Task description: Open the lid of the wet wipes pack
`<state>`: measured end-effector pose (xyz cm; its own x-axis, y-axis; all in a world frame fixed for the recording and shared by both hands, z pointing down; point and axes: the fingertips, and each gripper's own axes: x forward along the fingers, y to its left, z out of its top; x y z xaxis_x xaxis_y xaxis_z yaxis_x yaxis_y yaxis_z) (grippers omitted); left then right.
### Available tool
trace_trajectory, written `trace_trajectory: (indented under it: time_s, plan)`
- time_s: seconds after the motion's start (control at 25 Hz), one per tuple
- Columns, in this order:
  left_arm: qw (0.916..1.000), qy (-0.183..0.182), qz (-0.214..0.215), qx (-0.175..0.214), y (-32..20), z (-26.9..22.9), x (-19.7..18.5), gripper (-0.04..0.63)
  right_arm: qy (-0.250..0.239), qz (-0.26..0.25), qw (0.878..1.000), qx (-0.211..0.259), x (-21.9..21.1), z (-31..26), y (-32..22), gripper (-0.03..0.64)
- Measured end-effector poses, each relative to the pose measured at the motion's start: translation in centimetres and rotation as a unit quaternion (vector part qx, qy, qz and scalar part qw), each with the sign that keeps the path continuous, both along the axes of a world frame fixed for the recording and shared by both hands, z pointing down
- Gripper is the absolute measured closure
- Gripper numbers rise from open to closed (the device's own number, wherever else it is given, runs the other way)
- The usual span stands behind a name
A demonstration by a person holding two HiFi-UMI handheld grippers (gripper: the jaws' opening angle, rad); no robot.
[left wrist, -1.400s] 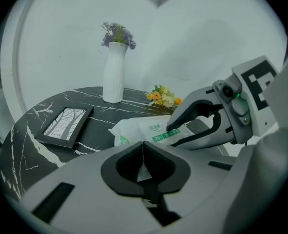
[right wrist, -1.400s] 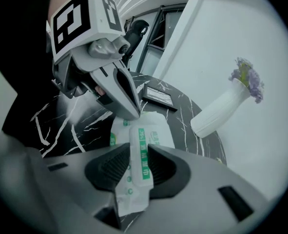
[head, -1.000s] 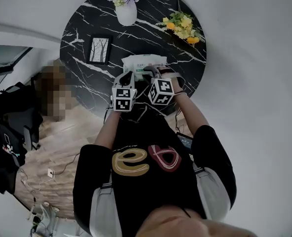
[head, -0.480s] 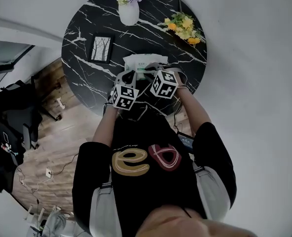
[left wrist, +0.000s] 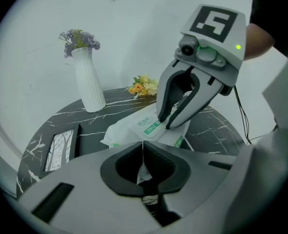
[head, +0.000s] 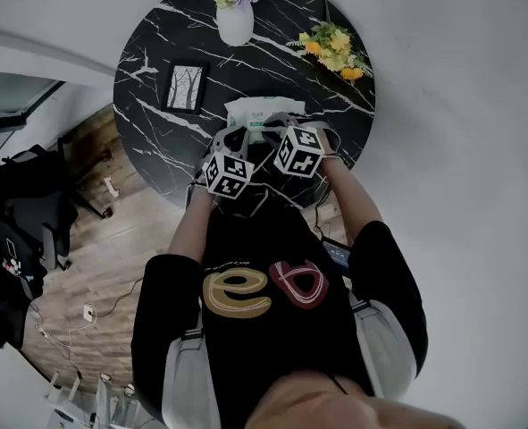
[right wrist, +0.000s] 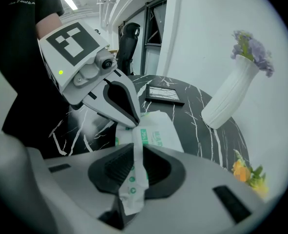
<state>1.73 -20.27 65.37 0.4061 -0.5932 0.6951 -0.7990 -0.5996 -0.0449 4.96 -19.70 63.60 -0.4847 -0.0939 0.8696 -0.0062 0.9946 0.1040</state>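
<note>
On the right gripper [right wrist: 134, 147] the jaws are closing onto the lid [right wrist: 131, 194] of the wet wipes pack [left wrist: 134, 128], while the left gripper [left wrist: 143, 147] has its jaws pinched together on the pack's edge, so peeling can likely begin.

1. Round desk [head: 156, 123]: black top with white veining.
2. White ribbed vase [head: 235, 23] of purple flowers: upright at the far edge.
3. Yellow flower bunch [head: 332, 50]: far right edge.
4. Picture frame [head: 182, 88] with a tree print: left side.
5. Wet wipes pack [head: 259, 113]: near edge, right of the frame.
</note>
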Motion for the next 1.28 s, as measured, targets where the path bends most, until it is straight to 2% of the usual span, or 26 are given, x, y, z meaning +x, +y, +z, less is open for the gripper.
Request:
trace_trajectory:
  time_s: [0.56, 0.68, 0.84, 1.08, 1.28]
  plan:
    - [1.0, -0.004, 0.008, -0.003, 0.0, 0.1, 0.1, 0.577, -0.008, -0.009, 1.0, 0.007, 0.0, -0.8, 0.0, 0.561]
    - [0.9995, 0.021, -0.012, -0.02, -0.1, 0.2, -0.1, 0.577, -0.011, -0.011, 1.0, 0.009, 0.0, -1.2, -0.1, 0.571]
    - [0.9932, 0.077, -0.068, -0.055, -0.5, 0.3, -0.6, 0.577, -0.014, -0.016, 1.0, 0.011, -0.1, -1.8, -0.2, 0.585]
    - [0.9904, 0.097, -0.079, -0.061, -0.6, 0.2, -0.6, 0.577, 0.0, -0.032, 0.999, 0.028, -0.1, -2.0, -0.2, 0.588]
    - [0.9834, 0.117, -0.1, -0.096, -0.5, -0.2, -0.7, 0.577, -0.011, -0.022, 0.999, 0.028, 0.0, -2.7, -0.7, 0.592]
